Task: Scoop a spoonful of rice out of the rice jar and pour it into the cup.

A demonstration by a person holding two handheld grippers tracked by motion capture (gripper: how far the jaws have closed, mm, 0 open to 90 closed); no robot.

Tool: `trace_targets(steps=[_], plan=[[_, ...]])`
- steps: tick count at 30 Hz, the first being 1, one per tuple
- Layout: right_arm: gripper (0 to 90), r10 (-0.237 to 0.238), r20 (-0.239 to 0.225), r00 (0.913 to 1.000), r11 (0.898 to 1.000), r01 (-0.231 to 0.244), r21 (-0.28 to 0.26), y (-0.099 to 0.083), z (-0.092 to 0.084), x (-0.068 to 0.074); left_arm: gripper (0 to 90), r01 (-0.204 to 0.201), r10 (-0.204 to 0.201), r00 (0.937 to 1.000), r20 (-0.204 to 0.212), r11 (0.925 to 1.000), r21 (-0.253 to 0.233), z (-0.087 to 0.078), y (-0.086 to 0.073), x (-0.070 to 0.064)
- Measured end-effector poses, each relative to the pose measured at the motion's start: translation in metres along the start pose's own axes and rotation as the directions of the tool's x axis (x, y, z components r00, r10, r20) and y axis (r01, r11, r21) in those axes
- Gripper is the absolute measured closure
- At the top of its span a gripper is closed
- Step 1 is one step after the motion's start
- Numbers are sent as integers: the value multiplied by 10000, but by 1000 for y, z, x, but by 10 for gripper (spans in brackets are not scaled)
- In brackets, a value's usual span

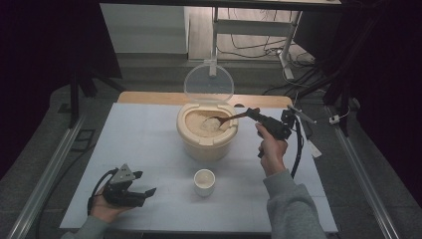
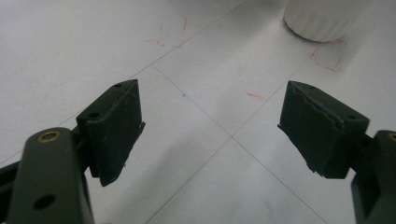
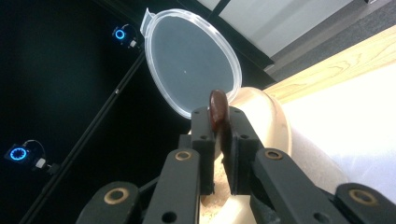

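Observation:
A cream bucket [image 1: 206, 144] of pale grain stands mid-table with its clear round lid [image 1: 208, 83] hinged upright behind it. My right gripper [image 1: 255, 114] is shut on the handle of a brown wooden spoon [image 1: 230, 119], whose bowl lies in the grain. In the right gripper view the spoon's handle end [image 3: 217, 108] sticks up between the jaws, with the lid [image 3: 191, 65] and the bucket rim [image 3: 273, 119] beyond. A small white cup [image 1: 204, 181] stands in front of the bucket. My left gripper [image 1: 147, 186] rests open near the table's front left, its fingers [image 2: 116, 128] wide apart over bare table.
The white table top [image 1: 144, 144] has faint red marks [image 2: 254, 95] and thin grid lines. The cup's base [image 2: 324, 18] shows at the top right of the left gripper view. A metal frame and cables stand on the floor behind the table; rails run along both sides.

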State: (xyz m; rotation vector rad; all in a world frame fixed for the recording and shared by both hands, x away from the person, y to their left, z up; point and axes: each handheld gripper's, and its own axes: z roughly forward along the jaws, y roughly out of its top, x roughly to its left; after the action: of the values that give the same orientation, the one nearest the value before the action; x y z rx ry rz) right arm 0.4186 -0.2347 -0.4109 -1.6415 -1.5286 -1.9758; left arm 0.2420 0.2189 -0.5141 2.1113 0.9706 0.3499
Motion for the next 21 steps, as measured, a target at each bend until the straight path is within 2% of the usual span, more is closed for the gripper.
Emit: trace_targets(steps=[6,12,21], plan=[[835,363,-225,9991,9993,-363,14,1,-2,-3,211,-30,30,10000,-15,10000,33,0,0,0],[835,354,-260,9990,9994,-354,-1,1,-3,-5,211,-33,34,10000,-21,10000,46,0,0,0],[835,592,-414,9974,9981,-599,-158,3,-8,-4,211,-43,43,10000,-21,10000,49,1,0,0]])
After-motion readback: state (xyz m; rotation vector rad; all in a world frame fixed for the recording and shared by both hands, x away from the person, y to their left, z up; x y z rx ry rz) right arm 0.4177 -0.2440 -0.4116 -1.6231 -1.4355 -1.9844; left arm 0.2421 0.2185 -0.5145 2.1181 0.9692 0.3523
